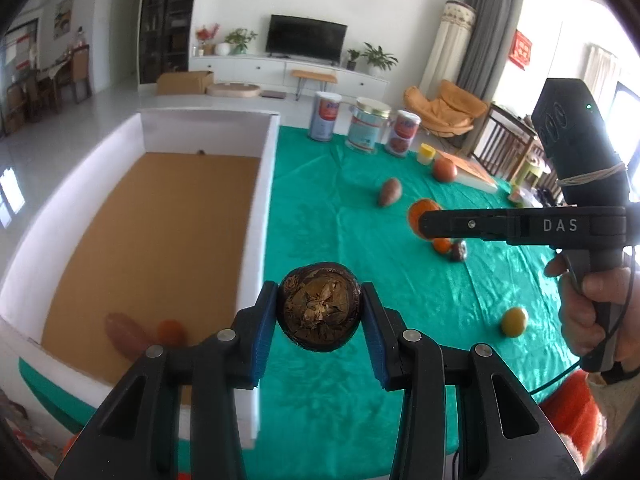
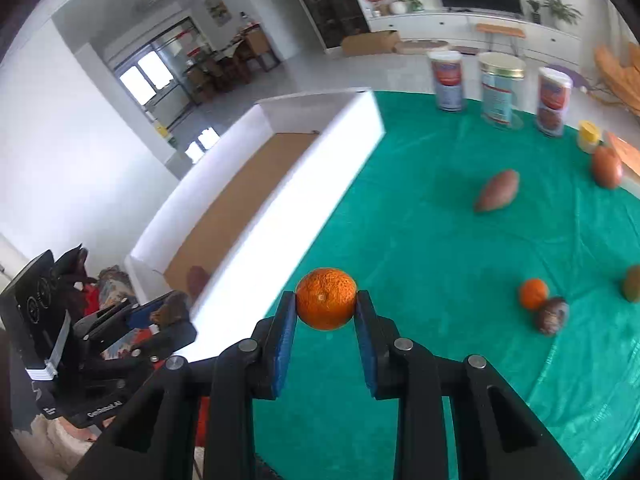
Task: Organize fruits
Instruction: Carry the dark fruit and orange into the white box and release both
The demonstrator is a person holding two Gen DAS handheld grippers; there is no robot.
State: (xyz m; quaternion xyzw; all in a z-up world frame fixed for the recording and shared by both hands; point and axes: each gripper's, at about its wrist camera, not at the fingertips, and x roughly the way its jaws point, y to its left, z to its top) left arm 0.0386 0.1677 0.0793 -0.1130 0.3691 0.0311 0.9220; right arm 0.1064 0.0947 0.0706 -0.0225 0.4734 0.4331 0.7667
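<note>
My left gripper (image 1: 320,308) is clamped on a dark brown, wrinkled round fruit (image 1: 319,306), possibly a passion fruit, though I can't be sure. It hangs above the green tablecloth (image 1: 360,380), just beside the long wall of the white box (image 1: 256,240). On the box's cardboard floor lie a brownish oblong fruit (image 1: 126,334) and a small orange (image 1: 171,332), both blurred and partly hidden behind my own finger.

My right gripper (image 2: 326,300) pinches a tangerine (image 2: 326,298) between its blue pads (image 2: 283,340), held above the cloth near the box's wall. In the left wrist view this gripper (image 1: 424,225) is seen side-on, its arm covering most of the tangerine, and whether the jaws are parted there is hard to tell.

On the cloth there remain a brown pointed fruit (image 2: 497,196), a reddish-brown round one (image 2: 607,167), another tangerine (image 2: 533,294) touching a dark fruit (image 2: 552,316), and a yellow-green fruit (image 1: 514,321), cut off at the edge in the right wrist view. Three cans (image 2: 500,88) stand at the far side, with a small yellow-lidded jar (image 2: 589,136) close by.
</note>
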